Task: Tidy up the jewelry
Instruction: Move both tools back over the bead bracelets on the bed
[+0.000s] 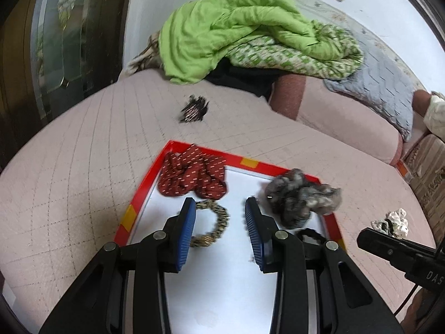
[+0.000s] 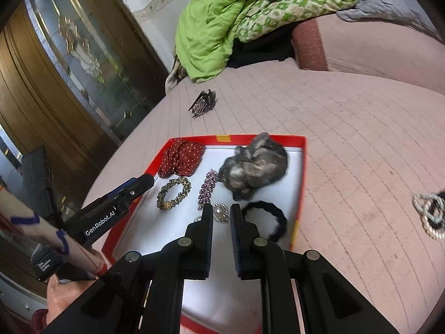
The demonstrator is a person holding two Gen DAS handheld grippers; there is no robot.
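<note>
While the left gripper (image 1: 219,208) is wide open and the right gripper (image 2: 221,214) narrow and empty, the soft, light white-black scrunchie (image 2: 429,214) at its right probably needs a pinch on its puffy edge.

Both grippers are the same build: matte black plastic linkages with round silver pivot screws at the joints. The left gripper (image 1: 219,222) has blue ribbed pads (image 1: 185,233) on its fingers, and the right gripper (image 2: 221,218) has darker ribbed ones. In the right wrist view the left one's side reads "GenRobot.AI" in white. In the left wrist view the right one's body shows white letters "DAS" and a thin black cable. The person's left hand (image 2: 59,292) is bare skin, with a cream sleeve (image 2: 41,231) that has purple squiggles and a red-striped cuff.
</note>
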